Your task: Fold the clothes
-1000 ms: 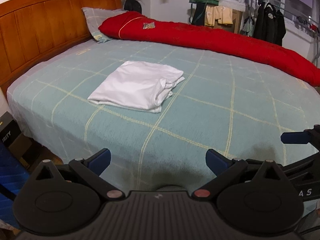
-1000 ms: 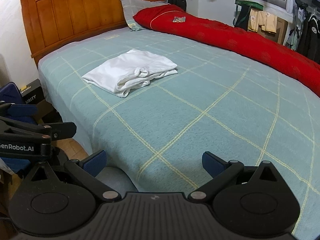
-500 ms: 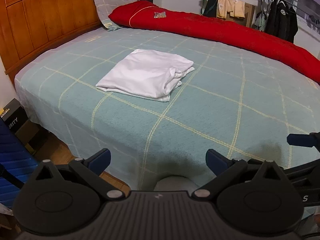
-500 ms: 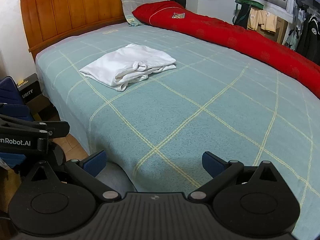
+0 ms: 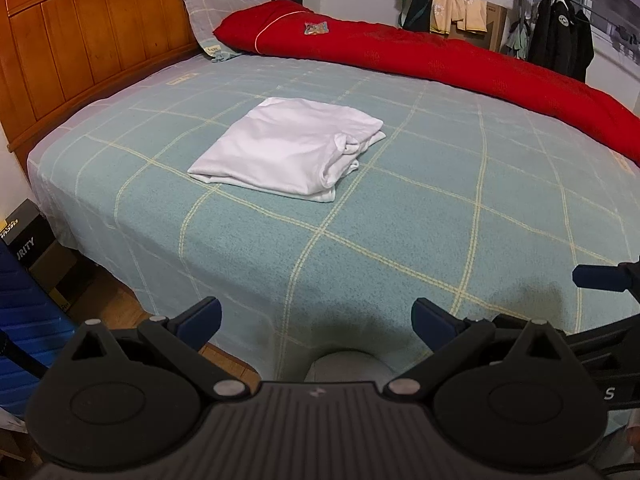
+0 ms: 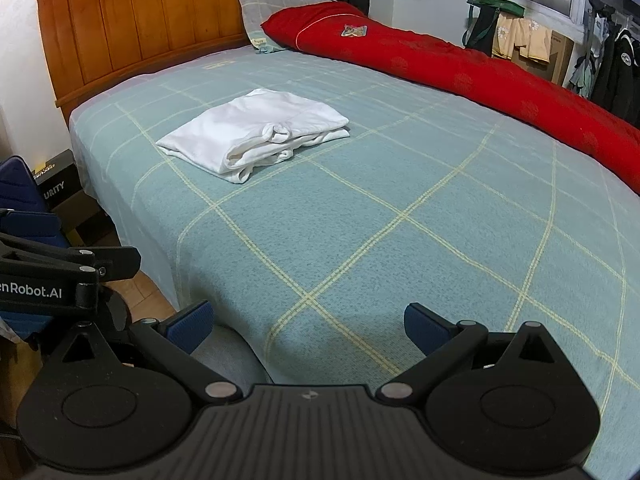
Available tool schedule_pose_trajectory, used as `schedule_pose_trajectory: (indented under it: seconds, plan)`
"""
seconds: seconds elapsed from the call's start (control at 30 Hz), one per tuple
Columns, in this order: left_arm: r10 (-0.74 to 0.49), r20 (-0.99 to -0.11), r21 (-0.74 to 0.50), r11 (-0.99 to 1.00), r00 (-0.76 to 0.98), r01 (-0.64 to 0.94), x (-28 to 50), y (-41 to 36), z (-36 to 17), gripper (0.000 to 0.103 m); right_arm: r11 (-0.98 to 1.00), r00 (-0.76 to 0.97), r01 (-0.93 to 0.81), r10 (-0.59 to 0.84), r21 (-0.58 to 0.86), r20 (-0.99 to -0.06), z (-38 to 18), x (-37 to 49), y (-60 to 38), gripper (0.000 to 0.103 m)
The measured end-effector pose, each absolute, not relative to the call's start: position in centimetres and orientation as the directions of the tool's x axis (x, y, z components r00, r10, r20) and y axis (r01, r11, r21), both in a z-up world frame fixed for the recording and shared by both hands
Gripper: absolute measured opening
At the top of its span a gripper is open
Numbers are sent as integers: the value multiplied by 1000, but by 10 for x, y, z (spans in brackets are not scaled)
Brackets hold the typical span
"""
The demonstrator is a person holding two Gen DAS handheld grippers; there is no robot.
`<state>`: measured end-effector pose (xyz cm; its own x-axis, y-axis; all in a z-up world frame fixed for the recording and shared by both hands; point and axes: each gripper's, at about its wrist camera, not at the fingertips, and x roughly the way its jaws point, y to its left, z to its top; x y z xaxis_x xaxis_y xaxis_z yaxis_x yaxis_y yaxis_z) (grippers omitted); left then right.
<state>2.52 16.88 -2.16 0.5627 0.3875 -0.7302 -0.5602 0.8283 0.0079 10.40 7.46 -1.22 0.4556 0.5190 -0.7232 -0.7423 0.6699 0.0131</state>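
Soft white cloth garment point(image 5: 292, 148), coarse woven teal bedspread point(image 5: 400, 216), glossy wooden headboard point(image 5: 100, 48)

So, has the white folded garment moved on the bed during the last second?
No. The white folded garment sits on the same yellow grid lines of the bedspread.

The white folded garment point(image 5: 290, 147) is seen lower in the left wrist view than a second ago, and nearer the middle of the picture; the headboard point(image 5: 100, 40) and red quilt point(image 5: 440, 60) are likewise shown lower, so that view is tilted further up and turned toward the headboard. More of the floor beside the bed point(image 5: 360, 240) is brought into sight at the lower left. In the right wrist view the garment point(image 6: 256, 132) is shifted slightly to the right and down, and the left claw point(image 6: 48, 248) is seen a little higher at the left edge. In the left wrist view the right claw's blue fingertip point(image 5: 596, 276) is placed lower at the right edge.
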Motion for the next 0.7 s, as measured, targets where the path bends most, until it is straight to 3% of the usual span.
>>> schedule_pose_trajectory:
  seconds: [0.7]
  plan:
    - [391, -731, 15, 828, 559, -560, 27, 169, -23, 101, 672, 454, -740, 524, 23, -720, -12, 105, 73, 103]
